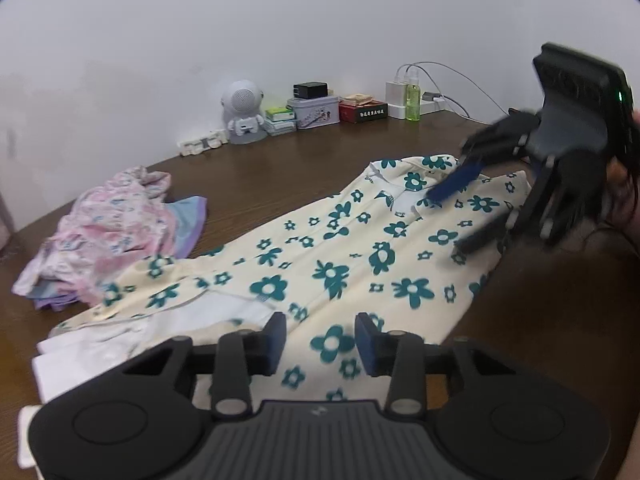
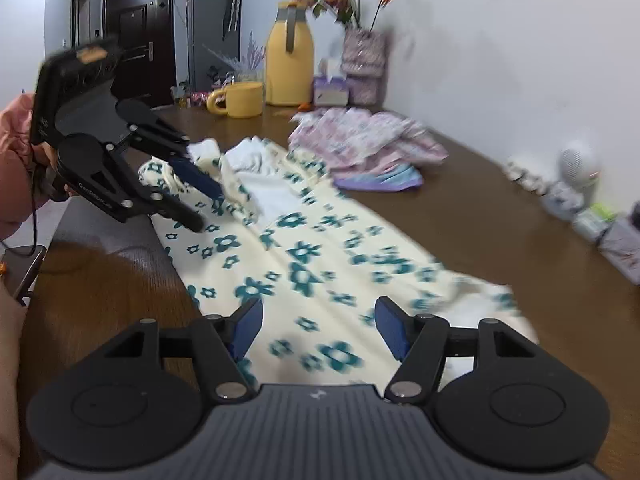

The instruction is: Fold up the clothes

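Shirt [image 1: 360, 256] with teal flowers lies flat on brown table [image 1: 280, 168]. Left gripper [image 1: 321, 344] and right gripper [image 2: 319, 328] hover over it, jaws apart, nothing held.

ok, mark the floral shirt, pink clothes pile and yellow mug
floral shirt [image 1: 360, 264]: left wrist view, middle of the cream fabric.
pink clothes pile [image 1: 108, 232]: left wrist view, top of the heap.
yellow mug [image 2: 244, 98]: right wrist view, its side wall.
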Demonstrator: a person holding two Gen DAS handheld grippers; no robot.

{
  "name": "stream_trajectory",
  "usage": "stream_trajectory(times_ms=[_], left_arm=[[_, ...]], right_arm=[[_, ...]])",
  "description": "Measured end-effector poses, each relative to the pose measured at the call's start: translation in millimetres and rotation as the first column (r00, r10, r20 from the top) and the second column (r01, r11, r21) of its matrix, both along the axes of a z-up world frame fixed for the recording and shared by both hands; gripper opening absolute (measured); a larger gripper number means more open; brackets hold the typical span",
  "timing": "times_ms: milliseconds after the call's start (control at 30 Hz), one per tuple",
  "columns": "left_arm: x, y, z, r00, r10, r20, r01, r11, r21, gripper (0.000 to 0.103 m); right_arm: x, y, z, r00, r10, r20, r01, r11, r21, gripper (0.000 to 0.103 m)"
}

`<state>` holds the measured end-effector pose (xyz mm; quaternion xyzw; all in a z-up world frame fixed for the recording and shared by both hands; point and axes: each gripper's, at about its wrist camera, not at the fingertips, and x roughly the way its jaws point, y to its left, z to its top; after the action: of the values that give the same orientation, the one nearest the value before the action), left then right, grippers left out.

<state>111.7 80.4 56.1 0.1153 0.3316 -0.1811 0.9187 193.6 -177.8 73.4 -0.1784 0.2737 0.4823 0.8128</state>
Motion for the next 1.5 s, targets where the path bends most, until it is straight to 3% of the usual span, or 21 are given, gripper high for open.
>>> stream_trajectory(times_ms=[200, 267, 300, 500, 633, 733, 900, 967, 1033, 1133, 1233, 1300, 1367, 1500], left_arm=[[25.2, 19.7, -16.1, 0.997, 0.051, -0.057, -0.053, 0.998, -0.034, 0.027], [29.7, 38.0, -17.3, 0.994, 0.069, -0.080, -0.076, 0.994, -0.081, 0.013], [31.4, 47.0, -17.5, 0.993, 0.079, -0.090, -0.088, 0.991, -0.101, 0.012], [28.3, 95.5, -14.9, 0.983, 0.127, -0.129, -0.150, 0.970, -0.191, 0.010], [19.1, 117.2, -13.1, 0.975, 0.189, -0.118, -0.203, 0.972, -0.121, 0.010], [12.5, 141.7, -14.9, 0.969, 0.209, -0.134, -0.229, 0.961, -0.156, 0.004], [-7.5, 157.1, -0.6, 0.964, 0.254, -0.083, -0.263, 0.956, -0.130, 0.006], [-21.6, 155.2, 12.4, 0.968, 0.247, -0.040, -0.250, 0.957, -0.147, 0.010], [-34.7, 141.4, 20.7, 0.985, 0.172, -0.017, -0.172, 0.970, -0.173, 0.014], [-47.4, 104.2, 15.9, 0.999, 0.048, -0.026, -0.050, 0.996, -0.068, 0.030], [-52.5, 83.7, 3.4, 0.999, 0.008, -0.048, -0.006, 0.999, 0.040, 0.032], [-52.4, 85.0, -4.2, 0.997, 0.034, -0.064, -0.029, 0.996, 0.081, 0.031], [-50.6, 96.2, -10.2, 0.994, 0.082, -0.079, -0.074, 0.992, 0.101, 0.023], [-60.3, 125.0, -15.3, 0.984, 0.156, -0.085, -0.149, 0.985, 0.086, 0.023]], right_arm=[[10.7, 27.2, -30.0, 0.996, -0.047, -0.076, 0.046, 0.999, -0.022, 0.062], [12.7, 21.7, -32.8, 0.993, -0.059, -0.106, 0.059, 0.998, -0.002, 0.062], [11.4, 20.2, -33.3, 0.993, -0.061, -0.105, 0.061, 0.998, 0.000, 0.062], [10.2, 19.4, -35.9, 0.993, -0.068, -0.092, 0.069, 0.998, 0.006, 0.062], [10.0, 19.2, -35.9, 0.992, -0.081, -0.093, 0.082, 0.997, 0.007, 0.063], [9.4, 19.1, -36.3, 0.992, -0.087, -0.091, 0.088, 0.996, 0.009, 0.063], [8.7, 19.1, -36.6, 0.991, -0.097, -0.091, 0.098, 0.995, 0.011, 0.064], [8.2, 19.0, -37.0, 0.991, -0.101, -0.089, 0.103, 0.995, 0.013, 0.064], [8.1, 18.9, -37.4, 0.991, -0.102, -0.089, 0.104, 0.995, 0.015, 0.065], [8.0, 19.3, -37.3, 0.991, -0.105, -0.088, 0.107, 0.994, 0.016, 0.066], [7.6, 19.9, -37.6, 0.990, -0.110, -0.086, 0.112, 0.994, 0.015, 0.066], [7.2, 20.2, -37.7, 0.990, -0.113, -0.085, 0.114, 0.993, 0.014, 0.066], [7.1, 20.3, -37.9, 0.990, -0.115, -0.084, 0.116, 0.993, 0.014, 0.066], [7.0, 19.9, -38.3, 0.990, -0.114, -0.082, 0.115, 0.993, 0.014, 0.066]])
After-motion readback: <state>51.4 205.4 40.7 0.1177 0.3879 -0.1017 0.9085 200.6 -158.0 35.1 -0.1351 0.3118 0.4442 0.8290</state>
